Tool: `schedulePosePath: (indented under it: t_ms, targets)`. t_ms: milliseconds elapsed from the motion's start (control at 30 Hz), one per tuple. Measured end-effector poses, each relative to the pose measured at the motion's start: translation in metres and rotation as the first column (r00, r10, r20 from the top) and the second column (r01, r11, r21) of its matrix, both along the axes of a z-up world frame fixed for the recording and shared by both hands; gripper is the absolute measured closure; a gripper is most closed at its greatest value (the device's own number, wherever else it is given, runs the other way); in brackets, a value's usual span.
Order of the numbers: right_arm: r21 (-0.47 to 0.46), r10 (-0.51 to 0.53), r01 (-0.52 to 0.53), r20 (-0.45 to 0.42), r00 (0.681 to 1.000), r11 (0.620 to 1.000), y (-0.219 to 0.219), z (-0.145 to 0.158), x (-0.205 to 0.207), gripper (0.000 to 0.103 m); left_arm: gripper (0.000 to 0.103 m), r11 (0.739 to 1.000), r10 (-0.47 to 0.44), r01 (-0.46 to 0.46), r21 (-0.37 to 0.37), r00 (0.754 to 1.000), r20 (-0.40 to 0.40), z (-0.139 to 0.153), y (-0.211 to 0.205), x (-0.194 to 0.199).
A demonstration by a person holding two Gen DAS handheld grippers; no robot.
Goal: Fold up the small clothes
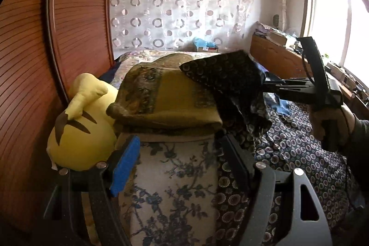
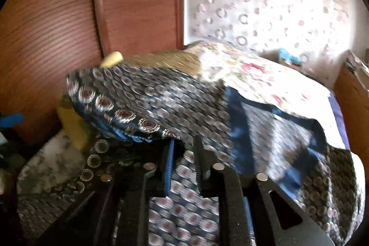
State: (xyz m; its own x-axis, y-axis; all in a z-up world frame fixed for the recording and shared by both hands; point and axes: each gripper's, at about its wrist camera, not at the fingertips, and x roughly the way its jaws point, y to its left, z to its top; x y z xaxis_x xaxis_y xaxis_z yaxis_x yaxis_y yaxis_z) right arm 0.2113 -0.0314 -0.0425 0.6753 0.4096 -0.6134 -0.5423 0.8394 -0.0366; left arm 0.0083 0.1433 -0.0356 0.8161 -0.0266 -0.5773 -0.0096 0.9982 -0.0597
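1. On the left sits a yellow plush toy (image 1: 78, 121) against the brown slatted wooden wardrobe (image 1: 30, 61); it plays no part in the fold.
2. Your left gripper (image 1: 182, 165) stands with its jaws wide apart and nothing between them, pointing down over the white pillow with a blue floral print (image 1: 175, 188) and a folded olive-gold blanket (image 1: 170, 98).
3. The small dark cloth printed with ringed medallions (image 1: 226, 77) hangs in the air just ahead of and to the right of that left gripper, its long axis running up-left to down-right, its lower edge drooping toward the bed's matching patterned sheet (image 1: 299, 149).
4. Your right gripper (image 1: 267, 84) is the nearer one (it is already at the cloth), and its jaws are pinched onto the cloth's right edge.
5. In the right wrist view, which is blurred, that right gripper (image 2: 184, 163) shows the narrow gap, cloth (image 2: 147, 103) draped across and beyond the tips.
6. Your right hand (image 1: 329, 121) holds the handle tilted, gripper angled downward and leftward; I judge the free left corner is what your left gripper needs next.
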Motion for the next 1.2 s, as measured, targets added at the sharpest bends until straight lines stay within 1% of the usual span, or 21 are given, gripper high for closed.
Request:
schedulePosePath:
  t_ms: [33, 67, 100, 167, 300, 367, 433, 467, 500, 533, 600, 733, 800, 900, 1000, 1100, 1200]
  targets:
    - [0.000, -0.015, 0.015, -0.005, 1.000, 1.000, -0.003, 0.000, 0.001, 0.083, 0.028, 1.000, -0.002, 0.002, 0.001, 1.000, -0.003, -0.001, -0.002, 0.001]
    - [0.006, -0.031, 0.031, -0.011, 0.999, 1.000, -0.007, -0.001, 0.003, 0.079, 0.028, 1.000, -0.005, 0.005, 0.001, 1.000, -0.006, -0.002, -0.003, 0.003]
    - [0.015, -0.049, 0.049, -0.015, 0.999, 0.999, -0.012, -0.001, 0.005, 0.073, 0.028, 1.000, -0.009, 0.009, -0.001, 1.000, -0.008, -0.002, -0.004, 0.005]
    - [0.025, -0.077, 0.078, -0.014, 0.997, 0.997, -0.018, 0.004, 0.001, 0.065, 0.028, 1.000, -0.021, 0.021, -0.006, 1.000, -0.013, -0.003, -0.008, 0.010]
    - [0.023, -0.076, 0.076, 0.000, 0.997, 0.997, -0.027, 0.007, -0.007, 0.064, 0.028, 0.999, -0.045, 0.045, 0.008, 0.999, -0.016, -0.001, -0.016, 0.023]
    - [0.019, -0.065, 0.065, 0.008, 0.998, 0.998, -0.040, 0.011, -0.022, 0.062, 0.028, 0.998, -0.057, 0.057, 0.011, 0.998, -0.016, 0.001, -0.020, 0.033]
    - [0.015, -0.057, 0.056, 0.003, 0.998, 0.998, -0.048, 0.009, -0.030, 0.055, 0.028, 0.998, -0.064, 0.064, 0.009, 0.998, -0.017, 0.003, -0.022, 0.041]
    - [0.014, -0.052, 0.052, -0.004, 0.999, 0.999, -0.052, 0.006, -0.031, 0.047, 0.028, 0.998, -0.069, 0.069, 0.006, 0.997, -0.016, 0.004, -0.024, 0.047]
    - [0.011, -0.052, 0.052, -0.009, 0.999, 0.999, -0.059, 0.004, -0.036, 0.042, 0.028, 0.997, -0.074, 0.074, 0.004, 0.997, -0.015, 0.004, -0.025, 0.050]
    - [0.006, -0.055, 0.055, -0.012, 0.998, 0.998, -0.063, 0.007, -0.036, 0.041, 0.028, 0.997, -0.078, 0.078, 0.002, 0.997, -0.014, 0.005, -0.026, 0.053]
    - [-0.012, -0.061, 0.060, -0.020, 0.998, 0.998, -0.074, 0.003, -0.042, 0.041, 0.028, 0.996, -0.089, 0.089, 0.004, 0.996, -0.019, 0.005, -0.029, 0.063]
    - [-0.078, -0.074, 0.071, -0.040, 0.996, 0.994, -0.094, -0.008, -0.054, 0.041, 0.029, 0.993, -0.117, 0.117, 0.002, 0.992, -0.039, 0.004, -0.038, 0.079]
    - [-0.099, -0.091, 0.085, -0.059, 0.994, 0.991, -0.106, -0.010, -0.057, 0.041, 0.041, 0.991, -0.132, 0.132, -0.006, 0.990, -0.054, 0.002, -0.041, 0.088]
    - [-0.118, -0.122, 0.112, -0.079, 0.989, 0.987, -0.126, -0.015, -0.062, 0.041, 0.050, 0.989, -0.145, 0.143, -0.027, 0.987, -0.076, 0.000, -0.042, 0.097]
    - [-0.112, -0.143, 0.131, -0.104, 0.984, 0.985, -0.140, -0.015, -0.062, 0.041, 0.057, 0.988, -0.152, 0.147, -0.052, 0.983, -0.101, -0.002, -0.042, 0.108]
    - [-0.112, -0.154, 0.141, -0.118, 0.981, 0.984, -0.149, -0.018, -0.060, 0.041, 0.059, 0.987, -0.157, 0.150, -0.064, 0.980, -0.122, -0.004, -0.044, 0.119]
    - [-0.100, -0.158, 0.146, -0.131, 0.979, 0.984, -0.154, -0.021, -0.060, 0.041, 0.060, 0.987, -0.158, 0.151, -0.060, 0.977, -0.140, -0.006, -0.046, 0.127]
